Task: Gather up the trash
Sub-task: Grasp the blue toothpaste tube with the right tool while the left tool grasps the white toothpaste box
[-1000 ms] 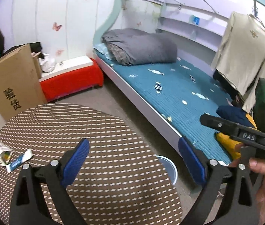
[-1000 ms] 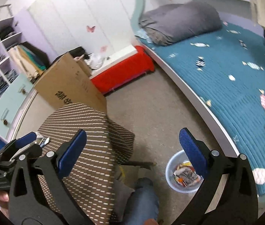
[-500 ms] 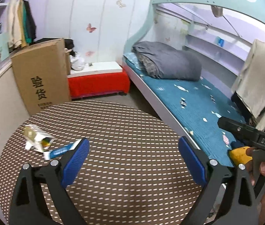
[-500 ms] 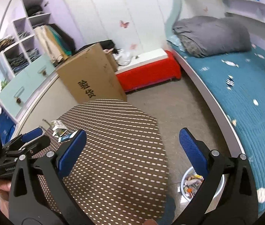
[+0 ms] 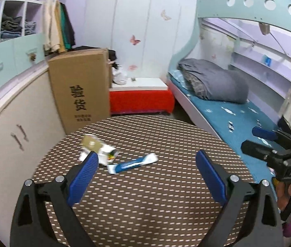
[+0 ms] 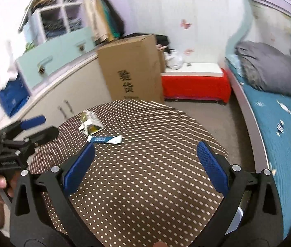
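Now both grippers are being held above the near side of the round table [image 5: 166,205], and nothing is being carried. The left gripper [image 5: 147,165] is being kept spread wide, jaws empty; the right gripper [image 6: 145,160] is likewise being held wide apart and empty. The trash is lying on the far left part of the table: a blue wrapper [image 5: 132,163] and, just beyond it and touching or nearly so, a crumpled carton [image 5: 97,147]. From the right wrist view the same wrapper [image 6: 105,139] and carton [image 6: 89,124] are being seen, well ahead of the blue pads [image 6: 79,167].

By the look of it, the reaching step is being set up: a piece is being lined up, not yet gripped. The wrapper is lying closest to the left gripper, just ahead of its left finger. The next move is likely being asked of that gripper: it needs lowering over the wrapper, jaws straddling its narrow width, then closing. The wrapper is flat against the cloth, so a slip is a risk.
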`<state>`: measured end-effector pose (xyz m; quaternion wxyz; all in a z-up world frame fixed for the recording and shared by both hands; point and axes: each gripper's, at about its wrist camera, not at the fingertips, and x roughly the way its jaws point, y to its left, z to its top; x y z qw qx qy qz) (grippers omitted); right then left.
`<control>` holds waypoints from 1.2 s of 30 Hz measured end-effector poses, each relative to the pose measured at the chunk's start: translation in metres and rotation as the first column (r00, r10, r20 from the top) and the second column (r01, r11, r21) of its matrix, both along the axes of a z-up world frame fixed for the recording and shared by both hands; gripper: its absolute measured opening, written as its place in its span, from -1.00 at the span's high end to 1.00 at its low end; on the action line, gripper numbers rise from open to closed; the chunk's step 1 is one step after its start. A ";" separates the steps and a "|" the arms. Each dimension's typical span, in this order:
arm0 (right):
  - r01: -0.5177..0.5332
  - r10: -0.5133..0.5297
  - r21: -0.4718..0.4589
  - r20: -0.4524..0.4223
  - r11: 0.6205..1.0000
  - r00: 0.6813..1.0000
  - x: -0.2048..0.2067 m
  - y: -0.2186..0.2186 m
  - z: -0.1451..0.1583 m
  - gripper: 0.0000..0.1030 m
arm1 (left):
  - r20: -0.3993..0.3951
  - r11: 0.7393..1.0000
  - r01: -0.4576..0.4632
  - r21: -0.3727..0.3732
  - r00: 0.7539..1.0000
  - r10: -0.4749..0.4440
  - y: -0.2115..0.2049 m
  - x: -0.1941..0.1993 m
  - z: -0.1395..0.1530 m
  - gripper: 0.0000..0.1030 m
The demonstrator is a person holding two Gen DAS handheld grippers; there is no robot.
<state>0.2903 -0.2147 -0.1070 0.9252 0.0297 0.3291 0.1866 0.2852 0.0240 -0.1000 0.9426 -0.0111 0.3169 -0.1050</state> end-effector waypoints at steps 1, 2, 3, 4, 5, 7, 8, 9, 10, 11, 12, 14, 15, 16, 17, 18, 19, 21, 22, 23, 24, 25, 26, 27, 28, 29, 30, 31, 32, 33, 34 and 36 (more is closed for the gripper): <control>-0.032 0.032 -0.016 0.001 0.999 0.999 0.004 0.010 -0.002 -0.88 | 0.004 1.000 -0.010 0.003 1.000 0.010 0.006 0.000 -0.001 -0.82; -0.060 0.060 -0.032 0.004 0.998 0.998 0.007 0.019 -0.005 -0.88 | 0.007 1.000 -0.023 0.007 1.000 0.022 0.013 -0.001 -0.003 -0.82; -0.084 0.085 -0.048 0.007 0.995 0.996 0.010 0.027 -0.007 -0.88 | 0.008 0.999 -0.033 0.009 0.999 0.033 0.021 -0.001 -0.005 -0.82; -0.120 0.121 -0.074 0.007 0.990 0.993 0.015 0.039 -0.012 -0.88 | 0.007 0.999 -0.043 0.013 0.999 0.043 0.028 0.000 -0.008 -0.82; -0.148 0.149 -0.093 0.003 0.985 0.989 0.019 0.047 -0.017 -0.88 | 0.005 0.999 -0.051 0.016 0.999 0.051 0.033 0.001 -0.011 -0.82; -0.214 0.214 -0.133 -0.015 0.968 0.977 0.029 0.067 -0.029 -0.88 | -0.004 0.997 -0.075 0.027 0.997 0.075 0.045 0.003 -0.019 -0.82; -0.245 0.244 -0.150 -0.024 0.958 0.969 0.033 0.076 -0.034 -0.88 | -0.011 0.996 -0.085 0.030 0.996 0.086 0.051 0.005 -0.023 -0.82; -0.275 0.273 -0.169 -0.035 0.947 0.961 0.038 0.085 -0.040 -0.88 | -0.018 0.995 -0.095 0.032 0.995 0.096 0.055 0.005 -0.026 -0.82; -0.311 0.307 -0.197 -0.054 0.930 0.950 0.045 0.097 -0.048 -0.88 | -0.030 0.993 -0.110 0.035 0.993 0.111 0.062 0.006 -0.032 -0.82; -0.342 0.334 -0.222 -0.072 0.913 0.940 0.052 0.107 -0.055 -0.88 | -0.040 0.992 -0.119 0.038 0.992 0.121 0.066 0.008 -0.037 -0.82; -0.363 0.354 -0.237 -0.081 0.901 0.932 0.056 0.114 -0.060 -0.88 | -0.054 0.991 -0.129 0.040 0.990 0.131 0.071 0.009 -0.042 -0.82; -0.418 0.406 -0.282 -0.103 0.864 0.908 0.069 0.133 -0.072 -0.87 | -0.074 0.988 -0.147 0.041 0.986 0.149 0.078 0.012 -0.050 -0.82; -0.443 0.429 -0.296 -0.115 0.846 0.896 0.075 0.142 -0.078 -0.86 | -0.082 0.987 -0.155 0.042 0.984 0.158 0.081 0.013 -0.053 -0.82; -0.460 0.444 -0.308 -0.124 0.833 0.888 0.081 0.148 -0.083 -0.83 | -0.092 0.985 -0.164 0.045 0.982 0.167 0.085 0.016 -0.057 -0.82; -0.474 0.456 -0.325 -0.137 0.818 0.880 0.087 0.154 -0.089 -0.76 | -0.098 0.984 -0.169 0.047 0.980 0.173 0.086 0.015 -0.060 -0.82; -0.489 0.466 -0.345 -0.154 0.801 0.871 0.092 0.163 -0.095 -0.69 | -0.105 0.984 -0.173 0.049 0.978 0.178 0.087 0.018 -0.063 -0.82; -0.517 0.485 -0.364 -0.182 0.775 0.855 0.099 0.173 -0.106 -0.50 | -0.113 0.983 -0.174 0.053 0.977 0.179 0.087 0.022 -0.065 -0.82; -0.546 0.513 -0.312 -0.189 0.777 0.838 0.105 0.176 -0.108 -0.13 | -0.116 0.983 -0.172 0.062 0.977 0.178 0.086 0.027 -0.068 -0.82; -0.562 0.522 -0.285 -0.208 0.776 0.827 0.107 0.177 -0.108 0.11 | -0.118 0.984 -0.167 0.067 0.978 0.174 0.085 0.032 -0.069 -0.82; -0.568 0.528 -0.270 -0.212 0.777 0.823 0.107 0.177 -0.108 0.37 | -0.120 0.984 -0.165 0.070 0.978 0.173 0.082 0.035 -0.070 -0.82; -0.566 0.528 -0.280 -0.204 0.776 0.825 0.104 0.176 -0.107 0.41 | -0.123 0.984 -0.159 0.074 0.978 0.168 0.080 0.040 -0.071 -0.82; -0.564 0.527 -0.285 -0.202 0.775 0.826 0.100 0.175 -0.107 0.49 | -0.126 0.985 -0.152 0.079 0.979 0.161 0.077 0.046 -0.074 -0.82; -0.563 0.526 -0.285 -0.202 0.775 0.826 0.097 0.174 -0.106 0.61 | -0.129 0.985 -0.148 0.085 0.979 0.158 0.074 0.050 -0.076 -0.82; -0.559 0.522 -0.284 -0.202 0.779 0.829 0.092 0.171 -0.106 0.67 | -0.131 0.985 -0.142 0.095 0.979 0.154 0.070 0.055 -0.078 -0.82; -0.547 0.508 -0.286 -0.203 0.787 0.837 0.088 0.166 -0.105 0.67 | -0.131 0.985 -0.136 0.107 0.980 0.149 0.066 0.061 -0.081 -0.82; -0.526 0.486 -0.288 -0.202 0.801 0.850 0.084 0.160 -0.104 0.67 | -0.130 0.985 -0.133 0.114 0.980 0.148 0.062 0.064 -0.084 -0.82; -0.515 0.474 -0.286 -0.202 0.808 0.857 0.082 0.157 -0.104 0.68 | -0.130 0.983 -0.133 0.123 0.980 0.149 0.058 0.070 -0.086 -0.82; -0.496 0.455 -0.280 -0.202 0.822 0.867 0.079 0.150 -0.104 0.69 | -0.129 0.982 -0.133 0.131 0.980 0.150 0.054 0.074 -0.089 -0.82; -0.478 0.436 -0.276 -0.202 0.834 0.877 0.077 0.145 -0.104 0.69 | -0.129 0.981 -0.137 0.139 0.979 0.155 0.052 0.078 -0.091 -0.82; -0.461 0.418 -0.273 -0.202 0.845 0.886 0.075 0.140 -0.104 0.69 | -0.131 0.978 -0.147 0.150 0.977 0.167 0.050 0.083 -0.093 -0.82; -0.433 0.389 -0.267 -0.203 0.861 0.899 0.072 0.133 -0.103 0.69 | -0.133 0.976 -0.154 0.156 0.976 0.175 0.048 0.088 -0.095 -0.82; -0.402 0.357 -0.254 -0.206 0.880 0.911 0.074 0.125 -0.102 0.70 | -0.139 0.972 -0.173 0.157 0.971 0.195 0.047 0.097 -0.098 -0.82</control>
